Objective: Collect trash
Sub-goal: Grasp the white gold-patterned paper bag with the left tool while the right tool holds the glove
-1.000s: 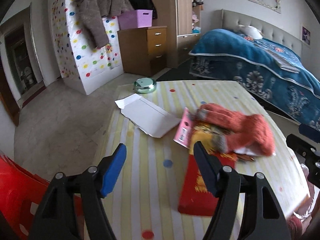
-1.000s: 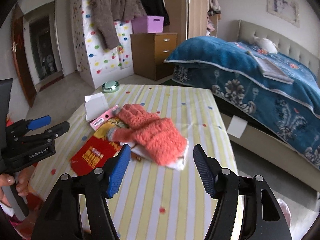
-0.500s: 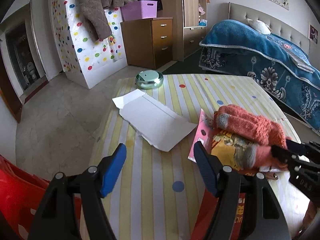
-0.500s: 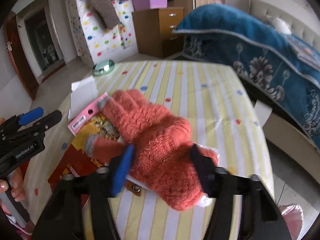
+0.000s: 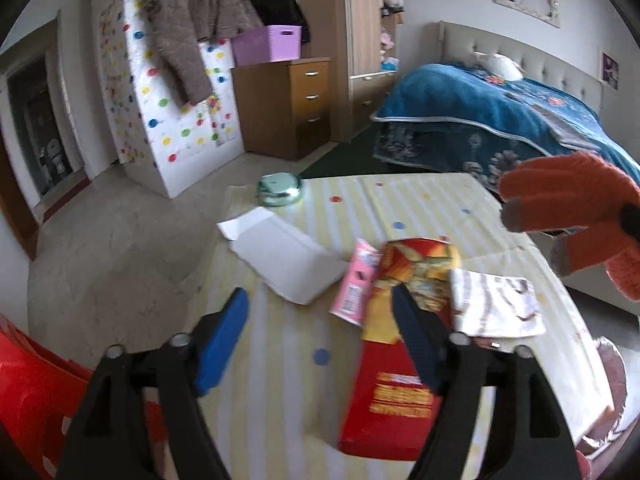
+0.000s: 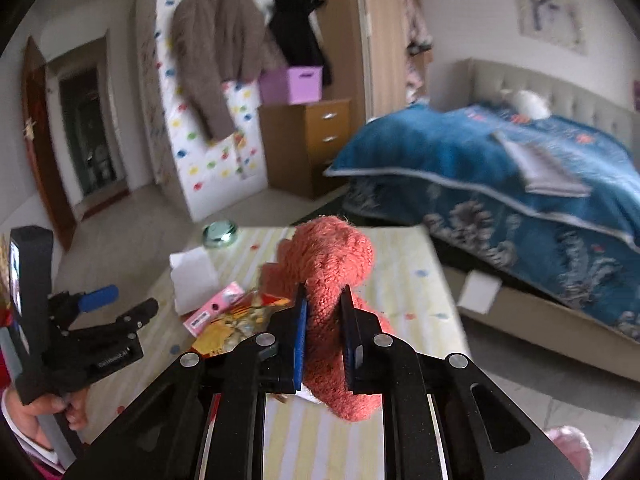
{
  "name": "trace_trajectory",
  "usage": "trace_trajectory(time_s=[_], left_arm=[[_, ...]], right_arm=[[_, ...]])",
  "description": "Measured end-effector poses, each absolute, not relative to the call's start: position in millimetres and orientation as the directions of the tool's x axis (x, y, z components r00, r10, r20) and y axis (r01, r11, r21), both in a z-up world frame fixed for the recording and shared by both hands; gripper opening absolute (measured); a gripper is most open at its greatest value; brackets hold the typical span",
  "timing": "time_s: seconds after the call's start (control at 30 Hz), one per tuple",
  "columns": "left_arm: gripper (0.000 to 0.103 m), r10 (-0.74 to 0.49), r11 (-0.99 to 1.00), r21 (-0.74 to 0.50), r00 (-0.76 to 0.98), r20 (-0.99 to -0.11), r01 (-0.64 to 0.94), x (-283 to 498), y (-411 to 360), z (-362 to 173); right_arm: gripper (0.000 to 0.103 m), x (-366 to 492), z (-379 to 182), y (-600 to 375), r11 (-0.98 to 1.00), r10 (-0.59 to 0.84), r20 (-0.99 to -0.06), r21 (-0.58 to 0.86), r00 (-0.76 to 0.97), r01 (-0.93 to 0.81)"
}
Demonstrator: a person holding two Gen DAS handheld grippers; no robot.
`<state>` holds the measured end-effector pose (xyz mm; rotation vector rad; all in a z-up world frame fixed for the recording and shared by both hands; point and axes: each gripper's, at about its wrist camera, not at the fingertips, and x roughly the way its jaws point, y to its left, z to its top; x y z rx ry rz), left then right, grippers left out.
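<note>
Right gripper (image 6: 323,334) just closed, now clamped on orange glove (image 6: 332,280), lifted above striped table (image 6: 404,276); left gripper (image 5: 320,320) wide apart, just opened more, holding nothing; only left view showing white wrapper (image 5: 496,308) and whole red packet (image 5: 396,376); only right view showing hand (image 6: 44,416) on left gripper.
</note>
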<state>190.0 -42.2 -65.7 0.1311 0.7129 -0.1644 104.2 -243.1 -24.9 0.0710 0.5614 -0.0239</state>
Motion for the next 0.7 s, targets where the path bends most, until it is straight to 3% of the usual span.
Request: trace_trajectory(time_s=[0.3,0.53,0.6,0.7], left_arm=[[0.08,-0.206,0.925,0.085,0.678,-0.705,0.37,177,-117,-89],[0.08,-0.22,0.905,0.082,0.623,-0.751,0.418,192,-152,-114],[0.077,-0.202,0.911,0.082,0.609,-0.767,0.405,201,-154,-120],[0.064,-0.198,0.909,0.078,0.588,-0.784,0.41,211,-158,-128]], right_arm=[[0.015,60,-31,-291,0.986,-0.111,-0.581,0.04,0.806,0.164],[0.015,52,-51,-323,0.975,-0.144,-0.599,0.052,0.788,0.218],[0.015,52,-54,-329,0.974,-0.138,-0.602,0.06,0.787,0.217],[0.015,52,-60,-336,0.974,-0.129,-0.606,0.07,0.785,0.215]])
